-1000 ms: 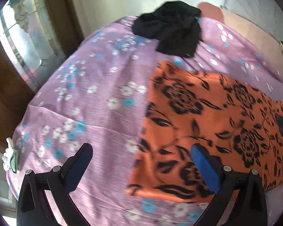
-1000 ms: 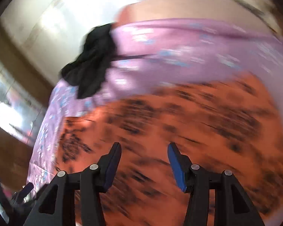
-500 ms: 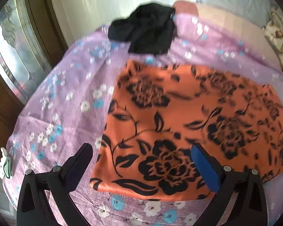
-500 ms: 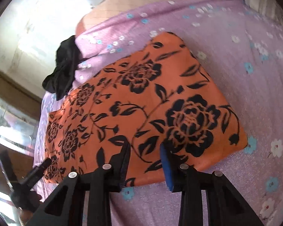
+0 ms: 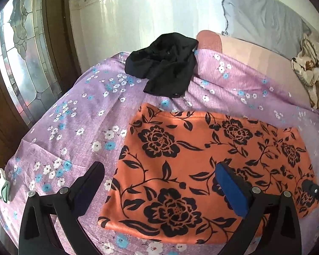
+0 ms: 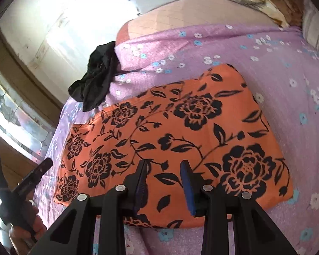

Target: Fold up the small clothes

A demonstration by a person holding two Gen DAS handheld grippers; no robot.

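We hold the left tool (image 5: pixel 159 182) wide and the right tool (image 6: pixel 164 170) narrower, both empty, above the orange floral garment (image 5: pixel 206 170) lying flat on the bed (image 5: pixel 78 114); a black garment (image 5: pixel 165 65) lies beyond.

I see a bed under a purple flowered sheet (image 5: pixel 78 114). An orange cloth with black flowers (image 5: pixel 202 159) lies flat on it, a crumpled black garment (image 5: pixel 165 65) farther back, apart from it, near the bed's far edge.
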